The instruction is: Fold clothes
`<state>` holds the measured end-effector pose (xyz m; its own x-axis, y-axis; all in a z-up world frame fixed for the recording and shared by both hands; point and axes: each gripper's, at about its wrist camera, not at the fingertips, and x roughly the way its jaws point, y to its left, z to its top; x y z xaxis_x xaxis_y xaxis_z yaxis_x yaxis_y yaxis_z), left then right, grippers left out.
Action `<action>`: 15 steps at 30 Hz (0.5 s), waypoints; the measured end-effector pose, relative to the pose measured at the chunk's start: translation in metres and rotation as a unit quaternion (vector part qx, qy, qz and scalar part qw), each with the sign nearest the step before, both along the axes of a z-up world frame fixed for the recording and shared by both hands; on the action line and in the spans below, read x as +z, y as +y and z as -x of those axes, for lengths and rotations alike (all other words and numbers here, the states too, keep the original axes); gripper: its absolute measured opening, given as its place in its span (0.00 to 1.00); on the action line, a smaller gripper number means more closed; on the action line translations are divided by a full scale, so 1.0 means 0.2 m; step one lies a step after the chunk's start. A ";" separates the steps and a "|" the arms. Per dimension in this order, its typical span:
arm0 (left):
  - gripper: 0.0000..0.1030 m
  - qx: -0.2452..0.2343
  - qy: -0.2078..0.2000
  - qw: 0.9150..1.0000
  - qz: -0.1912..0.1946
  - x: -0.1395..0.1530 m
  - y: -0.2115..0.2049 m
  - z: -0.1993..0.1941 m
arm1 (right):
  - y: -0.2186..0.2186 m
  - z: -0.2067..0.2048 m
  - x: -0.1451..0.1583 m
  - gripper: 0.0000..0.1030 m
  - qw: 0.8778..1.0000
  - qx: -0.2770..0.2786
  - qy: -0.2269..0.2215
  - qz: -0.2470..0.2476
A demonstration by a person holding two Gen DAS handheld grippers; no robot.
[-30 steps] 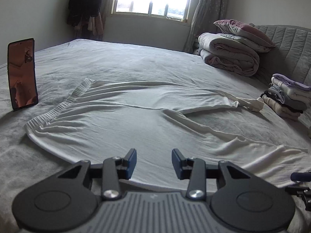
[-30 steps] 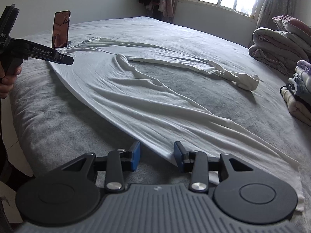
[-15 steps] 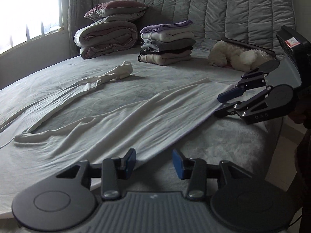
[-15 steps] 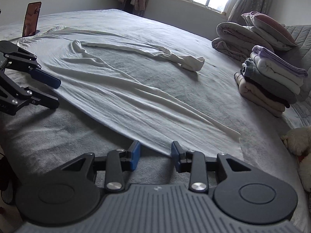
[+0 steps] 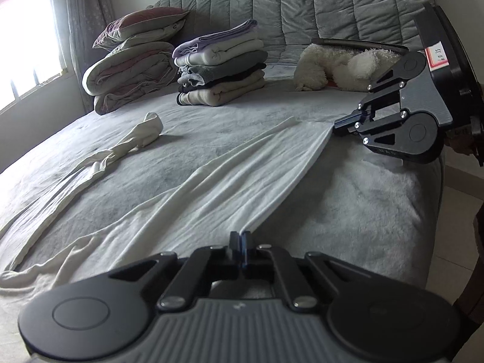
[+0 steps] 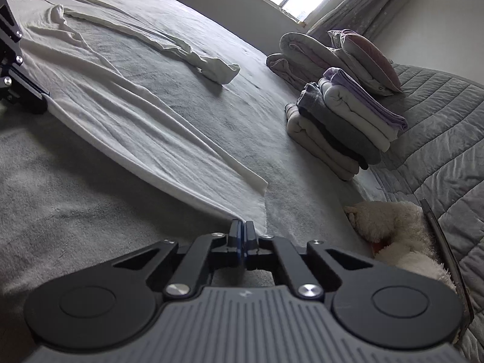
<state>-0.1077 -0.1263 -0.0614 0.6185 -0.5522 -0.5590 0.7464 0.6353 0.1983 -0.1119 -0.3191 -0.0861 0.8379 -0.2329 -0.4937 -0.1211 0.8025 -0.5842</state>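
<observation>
A white long-sleeved garment (image 5: 227,181) (image 6: 136,121) lies spread on the grey bed (image 5: 378,211). One sleeve (image 5: 136,139) (image 6: 211,66) stretches toward the pillows. My left gripper (image 5: 242,236) is closing its jaws on the garment's near edge, with cloth pinched between the pads. It also shows at the left rim of the right wrist view as the left gripper (image 6: 39,93). My right gripper (image 6: 242,227) is closing its jaws on the garment's end corner. In the left wrist view the right gripper (image 5: 335,127) nips that same corner, and the edge runs taut between the two.
A stack of folded clothes (image 5: 220,69) (image 6: 341,121) stands near the quilted headboard (image 5: 332,3). Beside it are a rolled duvet with a pillow (image 5: 130,72) (image 6: 302,57) and a white plush toy (image 5: 341,66) (image 6: 402,233). The bed's edge and the floor (image 5: 459,199) lie to the right.
Both grippers went from open to shut, taking hold of the garment's near edge. Both views swung toward the headboard, and the left gripper rolled.
</observation>
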 end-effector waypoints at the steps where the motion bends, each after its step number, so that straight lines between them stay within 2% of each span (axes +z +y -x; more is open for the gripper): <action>1: 0.00 -0.003 0.002 1.000 0.002 0.01 0.00 0.01 | -0.01 0.01 0.01 0.00 1.000 0.000 -0.002 0.005; 5: 0.00 -0.018 0.011 1.000 0.005 0.02 0.01 0.05 | -0.03 0.08 0.03 0.00 1.000 0.003 -0.008 0.020; 15: 0.02 -0.039 0.013 0.999 -0.004 0.00 0.02 0.08 | 0.01 0.13 -0.02 0.00 0.997 0.031 0.036 0.059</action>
<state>-0.1242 -0.1223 -0.0616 0.5583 -0.5934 -0.5798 0.7988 0.5731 0.1827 -0.1387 -0.3172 -0.0898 0.8154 -0.2422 -0.5258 -0.2131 0.7190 -0.6616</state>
